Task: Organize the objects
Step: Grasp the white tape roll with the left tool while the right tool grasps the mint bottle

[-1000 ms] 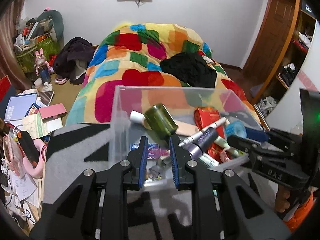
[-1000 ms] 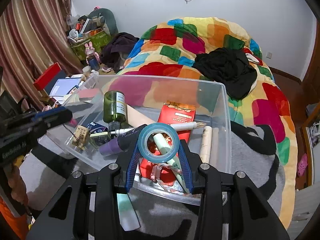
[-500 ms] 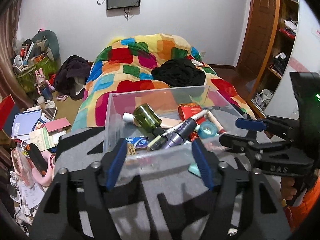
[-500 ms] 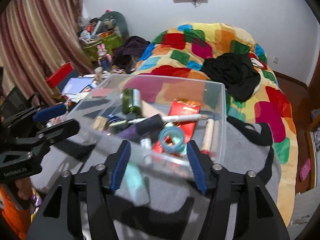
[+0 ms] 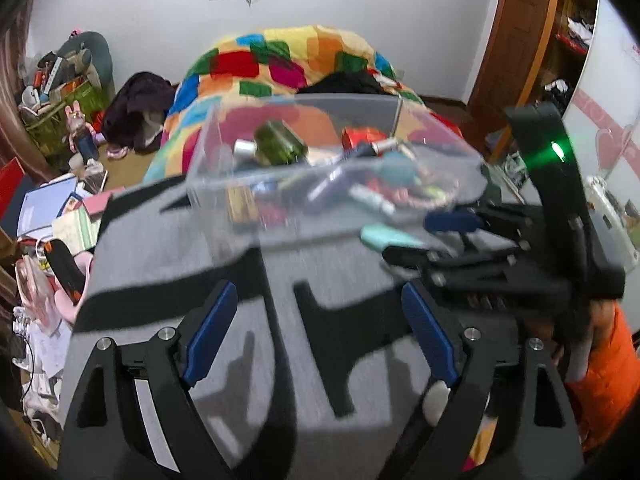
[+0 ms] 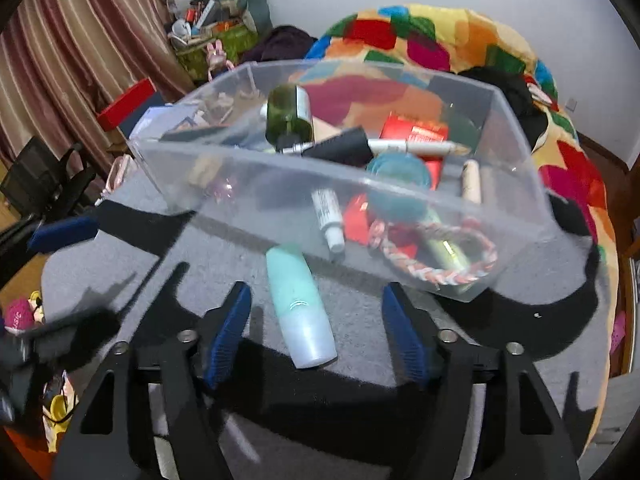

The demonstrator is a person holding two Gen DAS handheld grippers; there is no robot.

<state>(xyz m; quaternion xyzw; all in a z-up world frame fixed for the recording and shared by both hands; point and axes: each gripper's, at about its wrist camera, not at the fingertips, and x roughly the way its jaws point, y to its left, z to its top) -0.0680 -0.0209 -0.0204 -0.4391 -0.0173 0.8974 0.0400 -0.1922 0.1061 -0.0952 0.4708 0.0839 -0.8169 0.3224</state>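
Your right gripper (image 6: 316,334) hangs open w/ jaws just narrowing around the smooth mint-green plastic tube (image 6: 300,304), not pinching yet; it's round, so it may roll on the fuzzy grey blanket (image 6: 360,312). Left gripper (image 5: 316,332) has just widened, empty. Beyond, the clear plastic bin (image 6: 280,184) holds the rest.

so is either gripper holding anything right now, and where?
Nothing held. Left gripper open over bare blanket; right gripper open around the mint bottle, not touching it.

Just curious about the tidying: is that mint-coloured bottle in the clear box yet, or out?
Out. The mint bottle lies on its side on the grey blanket, just outside the clear box.
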